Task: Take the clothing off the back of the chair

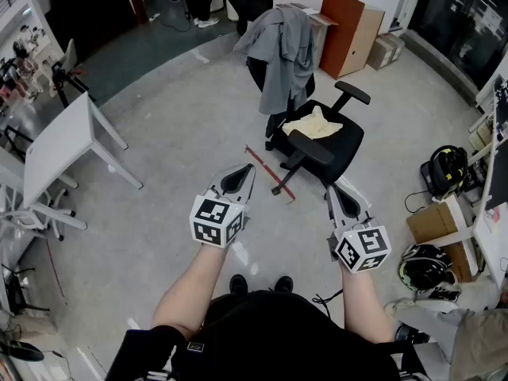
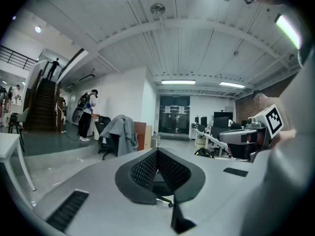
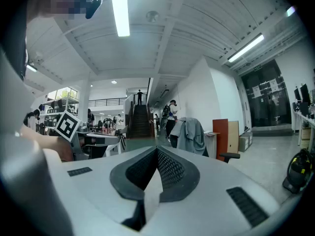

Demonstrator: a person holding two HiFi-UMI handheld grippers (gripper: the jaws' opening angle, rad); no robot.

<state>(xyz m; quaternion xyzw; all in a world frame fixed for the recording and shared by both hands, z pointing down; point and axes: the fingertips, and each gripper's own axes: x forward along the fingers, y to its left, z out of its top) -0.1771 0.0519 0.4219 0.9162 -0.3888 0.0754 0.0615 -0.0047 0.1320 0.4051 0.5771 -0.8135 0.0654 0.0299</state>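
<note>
While left tongs (image 1: 247,171) and right tongs (image 1: 332,190) hang clenched, empty | step: approach chair (image 1: 340,140) | next: open onto grey clothing (image 1: 283,50)

Grey jacket (image 1: 282,50) over chair (image 1: 348,146) back; cream cloth (image 1: 313,125) on seat; L gripper (image 1: 248,170), R gripper (image 1: 332,189) shut.

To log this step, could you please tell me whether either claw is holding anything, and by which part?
Nothing is held: the left claw and right claw are shut and empty; the grey fabric garment hangs untouched.
</note>
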